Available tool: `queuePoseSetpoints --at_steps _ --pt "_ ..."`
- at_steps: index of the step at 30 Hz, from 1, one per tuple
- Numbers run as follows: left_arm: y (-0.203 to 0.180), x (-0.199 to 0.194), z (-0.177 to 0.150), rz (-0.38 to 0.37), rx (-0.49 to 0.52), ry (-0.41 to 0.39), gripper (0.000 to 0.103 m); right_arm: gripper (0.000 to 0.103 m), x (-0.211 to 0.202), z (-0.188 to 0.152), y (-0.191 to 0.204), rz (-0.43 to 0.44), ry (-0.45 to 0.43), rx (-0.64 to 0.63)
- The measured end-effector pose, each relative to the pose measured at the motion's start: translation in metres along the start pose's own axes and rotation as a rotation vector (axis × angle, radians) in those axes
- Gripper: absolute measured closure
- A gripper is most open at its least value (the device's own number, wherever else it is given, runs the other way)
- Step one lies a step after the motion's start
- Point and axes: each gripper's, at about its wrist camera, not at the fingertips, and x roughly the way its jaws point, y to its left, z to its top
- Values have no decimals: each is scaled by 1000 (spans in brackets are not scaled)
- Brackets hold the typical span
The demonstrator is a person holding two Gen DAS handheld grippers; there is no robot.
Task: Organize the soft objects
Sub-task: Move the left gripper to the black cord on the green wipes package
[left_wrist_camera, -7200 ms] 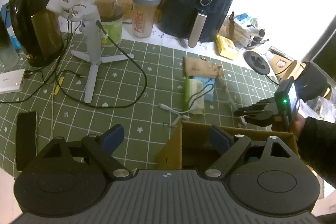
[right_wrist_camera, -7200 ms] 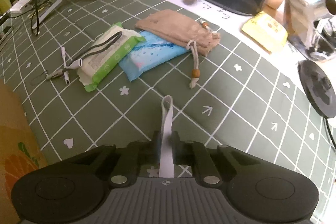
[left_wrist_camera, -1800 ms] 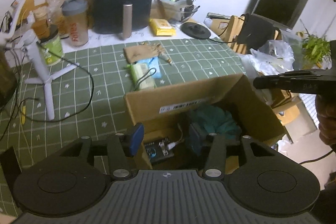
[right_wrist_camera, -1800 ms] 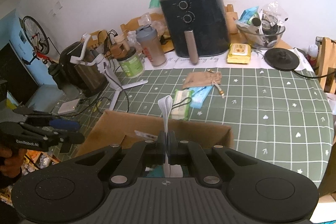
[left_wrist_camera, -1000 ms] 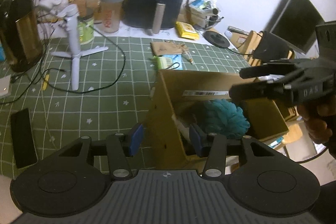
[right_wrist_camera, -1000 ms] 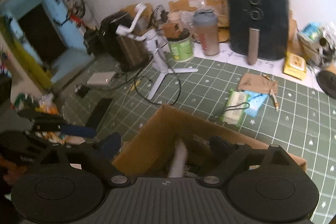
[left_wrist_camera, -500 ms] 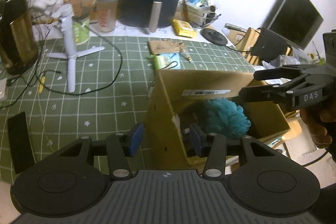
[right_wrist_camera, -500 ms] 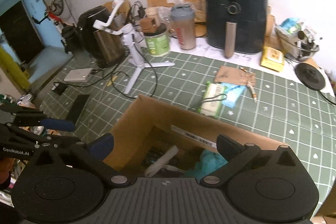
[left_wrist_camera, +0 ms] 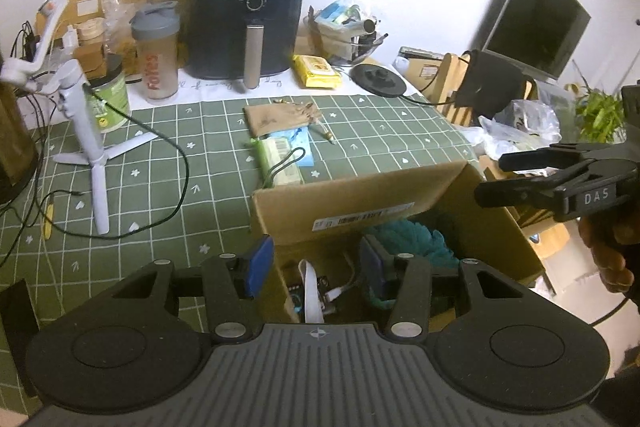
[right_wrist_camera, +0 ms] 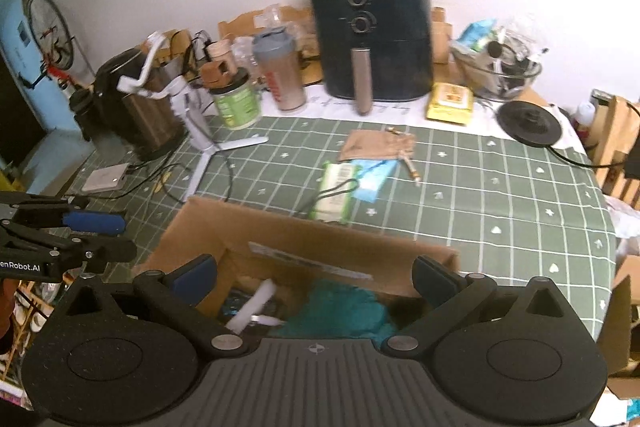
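Cardboard box (right_wrist_camera: pixel 304 239) at the desk's (right_wrist_camera: pixel 500 195) near edge holds a teal fluffy thing (right_wrist_camera: pixel 344 311) and a white strap (right_wrist_camera: pixel 256 303). Right claw (right_wrist_camera: pixel 316 281), jaws just spread wide, is empty above it; left claw (left_wrist_camera: pixel 316 261), half open, straddles the box wall without gripping. Next, I judge, comes fetching the tan pouch (right_wrist_camera: pixel 376 145) beyond the box.

So the open cardboard box (left_wrist_camera: pixel 360 195) sits at the near edge of the green grid mat, and inside it there's a fluffy teal thing (left_wrist_camera: pixel 412 239) bunched up on the right, plus a white strap (left_wrist_camera: pixel 311 293) lying loose on the left. Still out on the mat behind the box: a tan drawstring pouch (left_wrist_camera: pixel 280 115), a light blue packet (left_wrist_camera: pixel 298 147) partly under it, and a green wipes pack (left_wrist_camera: pixel 278 159) touching the blue one.
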Motion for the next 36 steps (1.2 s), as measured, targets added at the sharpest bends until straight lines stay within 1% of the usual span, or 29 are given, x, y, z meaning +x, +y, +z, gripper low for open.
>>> queuePoseSetpoints --at_steps 5,12,17,24,33,36 --pt "0 8 16 9 18 -7 56 0 2 6 -28 -1 -13 49" --pt "10 22 38 36 14 -10 56 0 7 18 -61 -27 -13 46" --pt "18 34 52 42 20 -4 56 0 12 28 -81 -33 -11 48" --pt "33 52 67 26 31 25 56 0 21 37 -100 -26 -3 50" --pt "50 89 84 -27 85 88 56 0 26 48 -123 6 19 24" --pt "54 104 88 -45 125 114 56 0 28 51 -129 -6 23 20"
